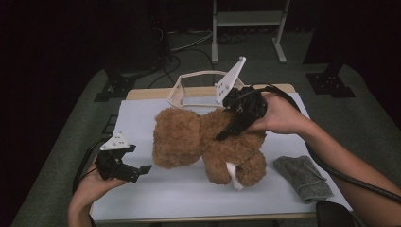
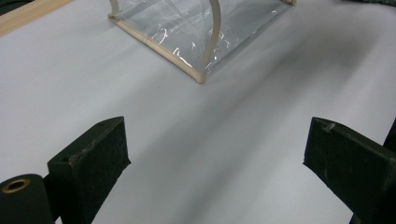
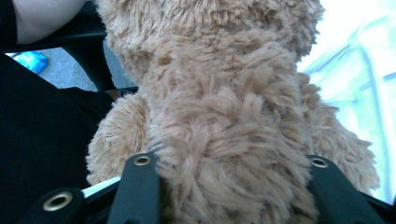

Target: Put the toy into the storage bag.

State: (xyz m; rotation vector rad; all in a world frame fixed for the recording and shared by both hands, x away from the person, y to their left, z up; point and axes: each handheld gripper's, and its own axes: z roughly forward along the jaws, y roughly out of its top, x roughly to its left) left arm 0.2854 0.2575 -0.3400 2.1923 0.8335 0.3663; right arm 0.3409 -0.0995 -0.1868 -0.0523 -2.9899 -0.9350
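From the high view, the brown teddy bear (image 1: 208, 144) is on the white table (image 1: 142, 118), in front of the clear bag (image 1: 189, 92) with a beige frame that stands open at the far edge, and it is not inside this bag yet. I judge that the work is to put the bear into the bag, so the grasp is made but the carrying and the placing are left to do. The right gripper (image 1: 231, 127) comes from above onto the back of the bear and its jaws go into the fur, while the left gripper (image 1: 137, 172) hovers near the left front part of the table, apart from the bear, with nothing in it. A grey cloth (image 1: 302, 177) lies at the right side and is not touched. Looking along the left gripper view, the two black jaws stand wide from each other over the bare table (image 2: 205, 140), released, and the clear bag (image 2: 196, 32) is farther ahead, well apart from them. Turning to the right gripper view, the teddy bear (image 3: 224, 116) sits between the two black jaws, which press into the fur on both sides, so this gripper is about half closed and it is grasping the body of the bear; the bag (image 3: 359, 84) shows pale behind it at the right.
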